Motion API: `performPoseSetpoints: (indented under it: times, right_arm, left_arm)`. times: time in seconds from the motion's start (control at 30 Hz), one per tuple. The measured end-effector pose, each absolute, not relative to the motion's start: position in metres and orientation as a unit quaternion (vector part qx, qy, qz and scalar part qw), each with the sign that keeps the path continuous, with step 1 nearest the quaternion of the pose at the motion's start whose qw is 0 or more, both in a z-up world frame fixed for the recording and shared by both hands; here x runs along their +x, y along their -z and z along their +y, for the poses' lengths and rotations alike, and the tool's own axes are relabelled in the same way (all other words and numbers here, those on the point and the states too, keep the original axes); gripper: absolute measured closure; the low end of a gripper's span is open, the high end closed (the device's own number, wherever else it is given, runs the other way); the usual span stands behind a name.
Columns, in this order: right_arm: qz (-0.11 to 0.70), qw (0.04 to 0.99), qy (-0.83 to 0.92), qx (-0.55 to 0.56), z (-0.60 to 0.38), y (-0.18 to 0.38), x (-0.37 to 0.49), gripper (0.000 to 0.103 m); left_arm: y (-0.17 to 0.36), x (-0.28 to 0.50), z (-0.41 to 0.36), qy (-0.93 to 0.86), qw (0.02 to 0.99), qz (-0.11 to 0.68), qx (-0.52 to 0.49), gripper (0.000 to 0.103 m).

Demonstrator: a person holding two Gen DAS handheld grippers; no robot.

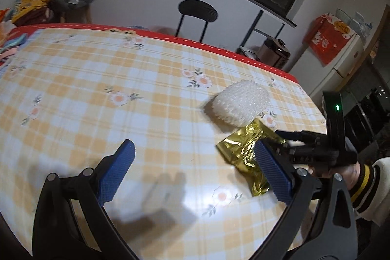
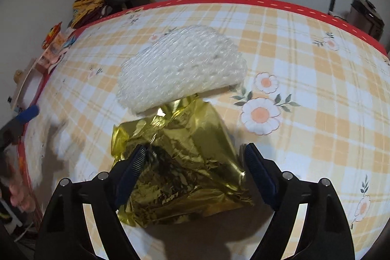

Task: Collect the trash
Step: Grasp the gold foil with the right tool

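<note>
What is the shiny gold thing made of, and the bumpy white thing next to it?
The gold wrapper looks like thin metallic foil or plastic film: it is crinkled and mirror-shiny. The white piece looks like bubble wrap, soft plastic covered in rows of small bumps, though it is a little blurred.

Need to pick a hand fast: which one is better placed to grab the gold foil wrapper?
Right. The right gripper already straddles the gold foil wrapper, jaws open on either side. The left gripper hangs open over bare tablecloth, with the wrapper off to its side.
</note>
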State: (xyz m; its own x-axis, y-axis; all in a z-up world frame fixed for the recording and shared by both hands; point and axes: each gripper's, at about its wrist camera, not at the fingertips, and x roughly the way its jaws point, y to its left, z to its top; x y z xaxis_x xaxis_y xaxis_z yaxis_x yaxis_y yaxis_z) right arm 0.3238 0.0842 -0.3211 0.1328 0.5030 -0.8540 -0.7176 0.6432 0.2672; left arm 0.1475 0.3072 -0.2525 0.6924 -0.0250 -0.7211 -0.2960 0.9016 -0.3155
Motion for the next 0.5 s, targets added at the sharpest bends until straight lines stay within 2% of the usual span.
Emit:
performPoseSetpoints:
  times: [0.03,0.1,0.27,0.3,0.5]
  right_arm:
    - [0.517,0.741,-0.416,-0.104,0.084,0.320,0.323,0.038]
    - [0.525,0.732,-0.426,-0.083,0.078,0.319,0.322,0.056]
    - [0.515,0.739,-0.428,-0.076,0.059,0.307,0.313,0.068]
    - [0.513,0.743,-0.424,-0.072,0.052,0.303,0.311,0.073]
    - [0.503,0.773,-0.385,-0.028,0.001,0.284,0.307,0.077]
  left_arm:
    - [0.254,0.155,0.308,-0.068,0.896,0.386,-0.210,0.006]
    - [0.257,0.169,0.307,-0.056,0.896,0.387,-0.208,0.006]
    - [0.263,0.199,0.298,-0.023,0.898,0.395,-0.192,0.006]
    - [0.264,0.204,0.296,-0.015,0.898,0.396,-0.189,0.006]
    - [0.277,0.236,0.283,0.024,0.898,0.409,-0.160,0.006]
